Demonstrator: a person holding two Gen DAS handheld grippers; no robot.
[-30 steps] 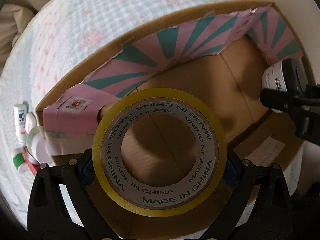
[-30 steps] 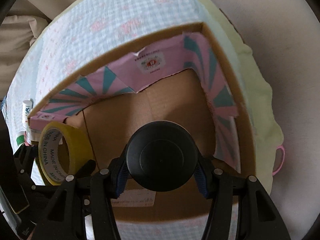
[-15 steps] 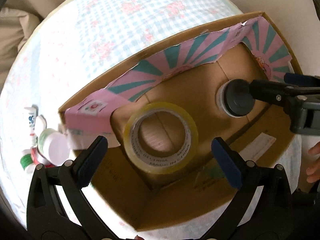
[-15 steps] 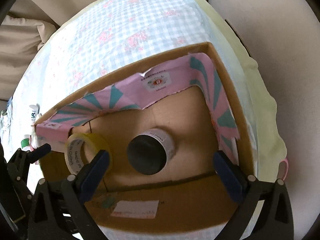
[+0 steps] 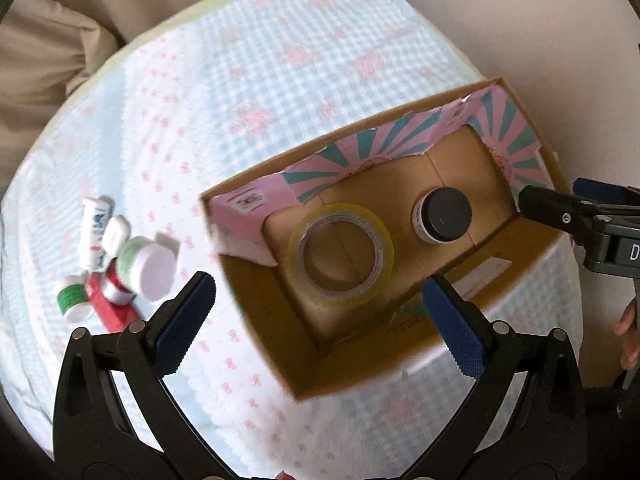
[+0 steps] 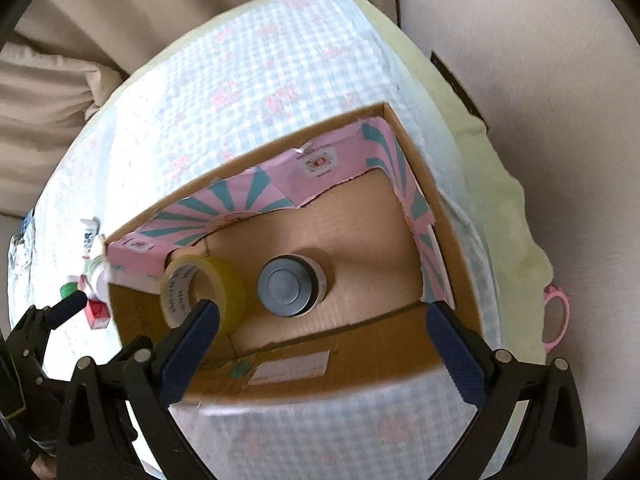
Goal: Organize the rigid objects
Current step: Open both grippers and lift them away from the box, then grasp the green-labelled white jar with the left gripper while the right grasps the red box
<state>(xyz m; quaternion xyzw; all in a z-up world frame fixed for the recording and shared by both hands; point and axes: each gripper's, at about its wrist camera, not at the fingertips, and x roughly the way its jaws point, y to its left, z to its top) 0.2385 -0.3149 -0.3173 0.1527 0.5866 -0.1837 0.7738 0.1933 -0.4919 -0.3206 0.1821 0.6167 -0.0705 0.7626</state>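
Seen from the left wrist, the left tongs (image 5: 320,312) stand spread wide with nothing between their blue pads; their jaws have just been opening. Below them an open cardboard box (image 5: 260,312) rests on a surface covered by a blue checked cloth (image 5: 280,60) with pink flowers. The box has torn pink and teal paper along its inner walls. A roll of yellowish tape (image 5: 341,255) lies flat on the box floor, and just to its right stands a small jar (image 5: 442,216) with a dark lid, upright, the two near but apart. Left of the box, outside it, a cluster of small bottles and tubes (image 5: 116,256) lies on the cloth. At the right edge the other tool juts in over the box's right wall, with fingertips (image 5: 630,332) of a hand below it. Seen from the right wrist, the right tongs (image 6: 322,330) also gape wide and grip nothing; their jaws have just been opening. The tape (image 6: 202,290) lies at the box's left end, the jar (image 6: 290,286) beside it near the middle. A pink ring-shaped thing (image 6: 556,322) lies off to the right.
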